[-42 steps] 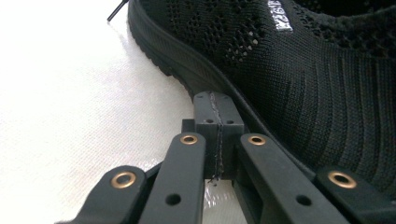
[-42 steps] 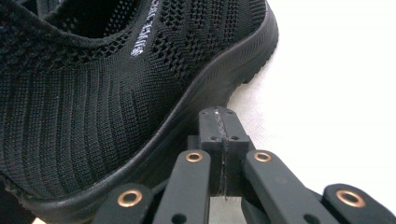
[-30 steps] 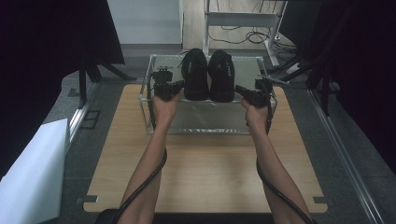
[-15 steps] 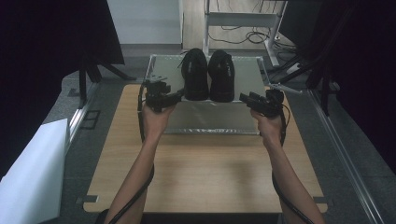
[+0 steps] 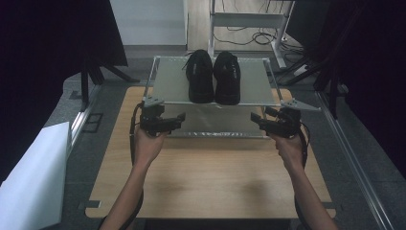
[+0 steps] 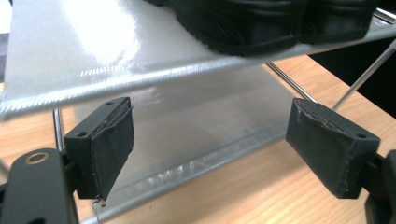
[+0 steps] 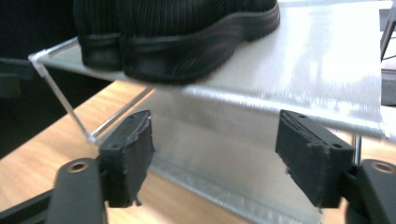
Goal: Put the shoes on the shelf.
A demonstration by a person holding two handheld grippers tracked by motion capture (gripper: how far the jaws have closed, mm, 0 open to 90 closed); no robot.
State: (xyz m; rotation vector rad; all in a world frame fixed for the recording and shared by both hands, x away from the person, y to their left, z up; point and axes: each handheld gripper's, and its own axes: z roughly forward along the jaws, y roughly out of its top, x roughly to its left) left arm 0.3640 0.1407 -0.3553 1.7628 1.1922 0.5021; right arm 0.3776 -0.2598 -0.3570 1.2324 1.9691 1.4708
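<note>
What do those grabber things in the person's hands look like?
Both are black. The left gripper and the right gripper each have two blocky jaws with fraying dark padding, a grey three-cornered plate on top and a black cable trailing along the person's bare, sleeveless forearm.

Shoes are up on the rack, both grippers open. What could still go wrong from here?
1. The two shoes sit with heels at the front edge of the rack's top shelf; a bump might tip them off.
2. The left gripper and right gripper hover near the rack's front rail; a swing could knock the light frame.
</note>
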